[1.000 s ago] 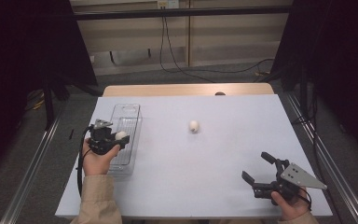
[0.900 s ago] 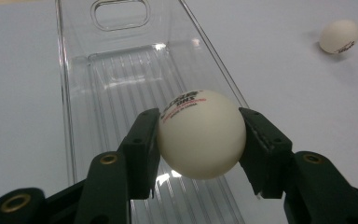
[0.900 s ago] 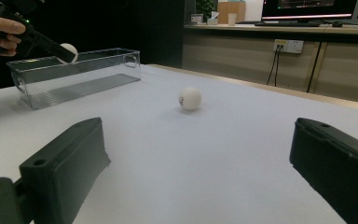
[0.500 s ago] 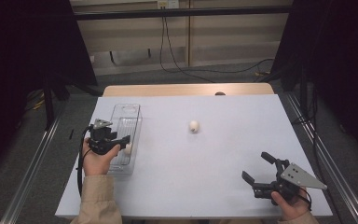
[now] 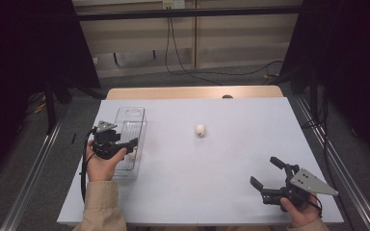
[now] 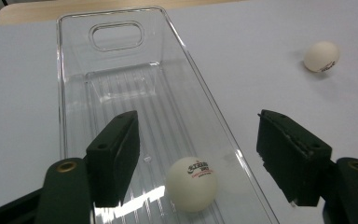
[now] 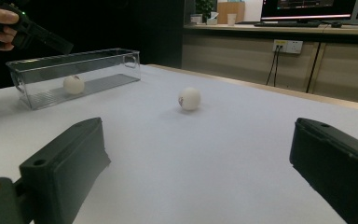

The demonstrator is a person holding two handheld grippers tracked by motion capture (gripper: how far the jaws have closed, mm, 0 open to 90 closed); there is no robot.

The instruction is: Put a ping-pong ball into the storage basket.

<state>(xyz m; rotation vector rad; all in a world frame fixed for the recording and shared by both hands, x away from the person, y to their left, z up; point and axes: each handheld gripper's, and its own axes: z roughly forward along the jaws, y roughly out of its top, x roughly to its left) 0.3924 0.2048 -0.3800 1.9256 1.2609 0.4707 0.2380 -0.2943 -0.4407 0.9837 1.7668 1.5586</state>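
High view: a white bench point(image 5: 212, 183) is seen from above, with a clear plastic bin point(image 5: 134, 126) lying lengthwise at about 9 o'clock of the bench's middle. The left gripper point(image 5: 125, 147) is held over the near end of that bin, and its jaws have just been opening. In the left gripper view they are spread apart and released, with a white ball point(image 6: 192, 183) resting on the ribbed floor of the bin below and between them, touched by neither pad. Printed lettering is visible on the top of this ball. The same ball is seen through the bin wall in the right gripper view point(image 7: 73, 84), near the end closest to the left hand.

A second ball point(image 5: 200, 130) is lying loose on the bench near its middle, well apart from the bin, at roughly 2 o'clock from the left gripper.

The right gripper point(image 5: 266, 177) is held low at about 5 o'clock of the bench, near the front edge. Its jaws are spread wide and nothing is held between them.
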